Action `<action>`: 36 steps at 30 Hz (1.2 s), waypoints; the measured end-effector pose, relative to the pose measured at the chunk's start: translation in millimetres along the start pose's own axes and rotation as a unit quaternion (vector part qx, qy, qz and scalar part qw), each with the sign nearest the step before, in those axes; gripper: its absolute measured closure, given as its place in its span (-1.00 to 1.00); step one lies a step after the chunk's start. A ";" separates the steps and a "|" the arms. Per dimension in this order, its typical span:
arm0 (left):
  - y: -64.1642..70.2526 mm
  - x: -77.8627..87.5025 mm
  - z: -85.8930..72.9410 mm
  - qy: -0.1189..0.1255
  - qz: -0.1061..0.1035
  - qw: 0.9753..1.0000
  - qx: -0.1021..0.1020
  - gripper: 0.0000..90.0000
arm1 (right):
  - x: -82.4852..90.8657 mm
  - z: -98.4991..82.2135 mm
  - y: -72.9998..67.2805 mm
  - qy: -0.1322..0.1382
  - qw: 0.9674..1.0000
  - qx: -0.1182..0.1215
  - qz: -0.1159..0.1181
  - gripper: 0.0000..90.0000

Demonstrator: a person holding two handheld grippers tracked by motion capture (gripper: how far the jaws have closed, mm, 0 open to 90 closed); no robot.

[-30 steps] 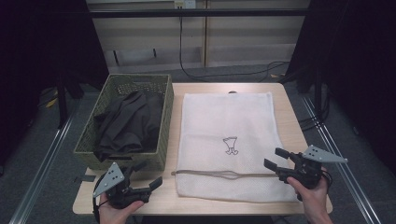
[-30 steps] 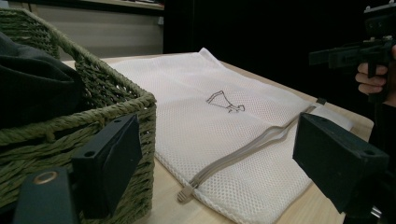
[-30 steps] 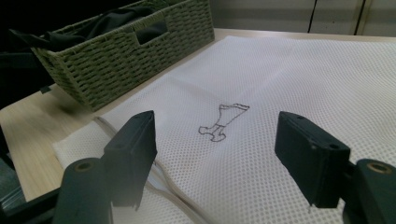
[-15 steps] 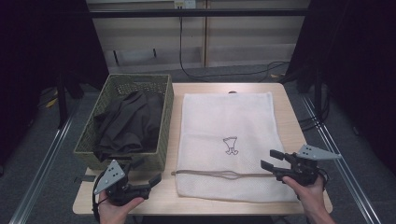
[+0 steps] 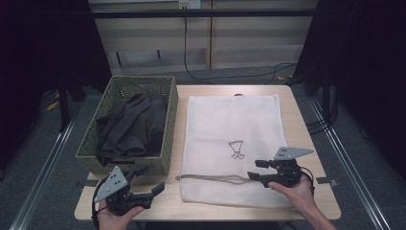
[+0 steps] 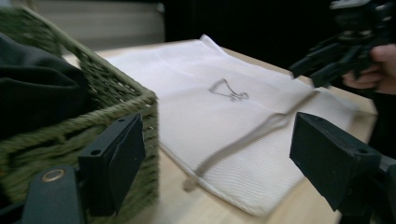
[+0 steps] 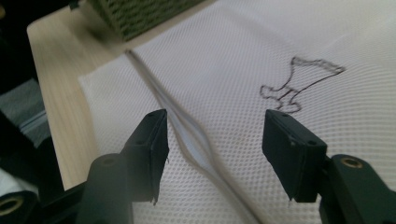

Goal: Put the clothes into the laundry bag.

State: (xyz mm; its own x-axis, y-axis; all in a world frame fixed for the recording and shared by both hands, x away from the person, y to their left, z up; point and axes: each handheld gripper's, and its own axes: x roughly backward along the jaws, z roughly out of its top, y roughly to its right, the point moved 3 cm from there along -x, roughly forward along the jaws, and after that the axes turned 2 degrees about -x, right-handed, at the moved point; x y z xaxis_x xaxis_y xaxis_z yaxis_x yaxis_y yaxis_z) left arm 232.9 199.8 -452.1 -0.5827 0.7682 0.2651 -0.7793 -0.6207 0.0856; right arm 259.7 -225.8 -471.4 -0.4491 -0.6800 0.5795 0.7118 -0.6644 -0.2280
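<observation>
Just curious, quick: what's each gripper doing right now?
Left gripper: open, holding nothing.
Right gripper: open over the white bag, its jaws just closed a little, nothing gripped.

Lab-like recording booth: dark curtains (image 5: 43,57), wooden table (image 5: 297,120), floor cables (image 5: 230,76).

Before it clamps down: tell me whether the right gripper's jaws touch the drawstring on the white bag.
Apart. The right gripper view shows the right gripper open, the drawstring on the white bag running untouched between its jaws.
</observation>
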 end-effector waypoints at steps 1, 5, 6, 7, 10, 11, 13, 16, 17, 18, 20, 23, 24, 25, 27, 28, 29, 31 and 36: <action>-1.1 0.7 -0.6 -0.002 0.014 1.000 -0.019 -0.63 | -5.9 0.5 -0.8 -0.015 1.000 0.006 0.002 -0.10; 1.9 0.8 -2.1 0.012 0.028 0.999 -0.034 -0.72 | -23.0 2.8 -2.1 -0.053 0.998 0.021 0.009 -0.07; 3.5 -0.4 -1.5 0.018 0.024 0.999 -0.023 -0.72 | -26.8 4.5 -2.1 -0.061 0.998 0.023 0.010 -0.06; 3.0 -0.7 -1.5 0.014 0.026 0.999 -0.025 -0.72 | -30.6 6.7 -1.7 -0.068 0.997 0.027 0.009 -0.06; 3.3 -2.6 -2.9 0.006 0.018 0.999 -0.027 -0.73 | -43.1 14.0 -0.8 -0.090 0.995 0.040 0.010 0.02; 3.4 -3.9 -5.2 -0.005 0.011 1.000 -0.023 -0.73 | -47.0 15.4 -0.9 -0.092 0.995 0.040 0.014 0.02; 4.4 -5.2 -6.2 -0.005 0.012 1.000 -0.025 -0.73 | -57.2 17.8 -2.2 -0.108 0.993 0.048 0.018 0.05; 4.1 -5.2 -6.4 -0.007 0.010 1.000 -0.024 -0.73 | -68.9 18.5 -3.9 -0.123 0.991 0.057 0.011 0.08; 4.7 -5.3 -7.4 -0.009 0.011 1.000 -0.021 -0.73 | -71.4 17.2 -3.3 -0.131 0.989 0.062 0.007 0.10; 4.5 -5.7 -7.8 -0.011 0.008 1.000 -0.023 -0.72 | -73.1 15.8 -3.3 -0.135 0.989 0.065 -0.004 0.11; 4.8 -6.1 -8.2 -0.013 0.007 1.000 -0.023 -0.71 | -75.8 13.0 -2.0 -0.145 0.987 0.067 0.000 0.11; 6.8 -7.5 -8.5 -0.014 0.006 1.000 -0.018 -0.71 | -78.3 9.2 -1.9 -0.162 0.984 0.075 0.001 0.10; 6.8 -7.5 -8.5 -0.014 0.006 1.000 -0.018 -0.71 | -78.6 7.6 -3.2 -0.168 0.983 0.074 0.002 0.08; 6.0 -7.6 -9.0 -0.014 0.004 1.000 -0.020 -0.71 | -79.5 6.7 -3.7 -0.169 0.983 0.078 -0.001 0.06; 5.3 -8.0 -8.8 -0.017 0.007 1.000 -0.022 -0.71 | -79.6 7.8 -4.8 -0.181 0.981 0.075 -0.004 0.06; 5.0 -8.1 -8.8 -0.016 0.008 1.000 -0.021 -0.71 | -80.1 8.9 -5.8 -0.189 0.979 0.078 -0.006 0.05; 4.8 -8.7 -8.7 -0.010 0.005 1.000 -0.016 -0.72 | -80.7 9.8 -6.4 -0.196 0.977 0.084 -0.006 0.06; 3.7 -8.0 -8.8 -0.016 0.008 1.000 -0.020 -0.72 | -82.9 11.9 -8.2 -0.207 0.974 0.093 -0.016 0.06; 4.7 -8.3 -9.1 -0.014 0.004 1.000 -0.019 -0.73 | -84.2 16.1 -7.4 -0.223 0.971 0.082 -0.023 0.27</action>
State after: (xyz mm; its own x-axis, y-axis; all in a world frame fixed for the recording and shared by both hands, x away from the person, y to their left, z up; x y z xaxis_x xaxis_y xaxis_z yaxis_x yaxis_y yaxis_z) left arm 232.0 192.0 -462.6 -0.5822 0.7587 0.2923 -0.7835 -0.6195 0.0474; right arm 301.0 -158.5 -505.9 -0.2304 -0.4244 0.8757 0.7897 -0.6073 -0.0866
